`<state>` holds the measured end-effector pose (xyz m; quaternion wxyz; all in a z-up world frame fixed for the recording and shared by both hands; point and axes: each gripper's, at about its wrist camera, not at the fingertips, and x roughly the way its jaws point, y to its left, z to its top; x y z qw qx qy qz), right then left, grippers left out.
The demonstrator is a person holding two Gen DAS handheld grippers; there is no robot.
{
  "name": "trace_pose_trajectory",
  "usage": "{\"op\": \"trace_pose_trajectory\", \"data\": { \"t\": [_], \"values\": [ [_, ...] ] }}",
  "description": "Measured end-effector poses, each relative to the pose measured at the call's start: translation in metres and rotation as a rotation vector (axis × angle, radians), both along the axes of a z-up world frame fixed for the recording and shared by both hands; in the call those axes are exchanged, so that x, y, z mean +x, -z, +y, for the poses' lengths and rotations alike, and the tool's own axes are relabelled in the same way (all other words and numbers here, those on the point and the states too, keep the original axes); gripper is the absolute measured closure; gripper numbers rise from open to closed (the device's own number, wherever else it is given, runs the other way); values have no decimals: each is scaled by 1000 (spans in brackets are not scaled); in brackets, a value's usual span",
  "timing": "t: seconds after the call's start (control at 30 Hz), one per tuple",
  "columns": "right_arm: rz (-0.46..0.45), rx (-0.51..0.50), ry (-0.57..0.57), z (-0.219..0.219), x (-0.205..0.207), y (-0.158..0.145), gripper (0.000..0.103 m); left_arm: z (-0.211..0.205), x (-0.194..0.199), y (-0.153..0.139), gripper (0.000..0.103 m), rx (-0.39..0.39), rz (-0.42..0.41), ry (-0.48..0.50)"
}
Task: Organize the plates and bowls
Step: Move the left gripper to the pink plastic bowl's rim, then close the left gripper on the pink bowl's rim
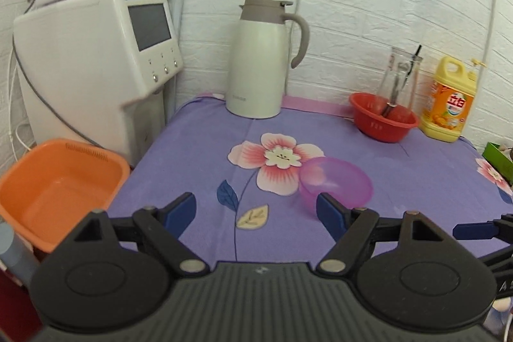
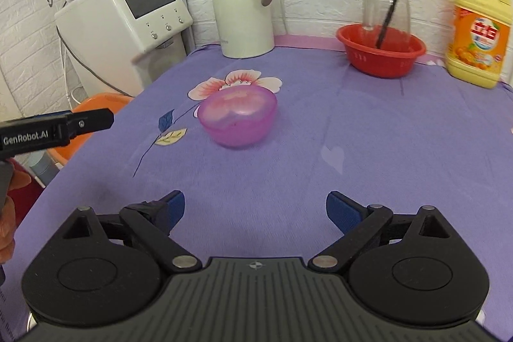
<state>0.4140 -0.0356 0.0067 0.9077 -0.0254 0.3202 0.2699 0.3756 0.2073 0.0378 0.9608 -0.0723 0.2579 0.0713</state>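
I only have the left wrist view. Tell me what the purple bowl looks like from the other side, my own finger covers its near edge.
Observer: In the right wrist view the purple bowl stands clear of both grippers, upright on the purple cloth, nothing inside it.
Operator: Report the right gripper; I see only one blue tip.
Observer: The right gripper is open and empty, well short of the bowl.
Operator: Give me the glass bottle's position.
Observer: The glass bottle stands inside the red basin, with a dark straw leaning in it.
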Motion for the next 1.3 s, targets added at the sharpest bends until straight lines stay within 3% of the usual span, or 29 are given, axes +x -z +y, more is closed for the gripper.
{"op": "trace_pose_trajectory", "data": {
  "t": [0.27, 0.6, 0.73, 0.87, 0.97, 1.03, 1.13, 1.3],
  "values": [
    [28, -124, -29, 56, 62, 31, 0, -10, 89, 30, 25, -48, 53, 136],
    [16, -184, -41, 74, 91, 42, 0, -15, 157, 68, 25, -60, 130, 208],
    [-11, -224, -71, 82, 95, 40, 0, -9, 168, 73, 26, -113, 133, 252],
    [-23, -190, -68, 83, 100, 43, 0, -8, 175, 78, 29, -86, 142, 287],
    [-27, -154, -71, 84, 107, 45, 0, -8, 183, 77, 51, -75, 158, 340],
    [-45, -147, -81, 86, 108, 45, 0, -6, 187, 76, 57, -89, 162, 351],
    [-95, -170, -89, 90, 106, 42, 0, -6, 186, 75, 60, -95, 156, 353],
    [-164, -183, -97, 92, 97, 32, 0, -17, 168, 66, 60, -32, 114, 319]
  ]
}}
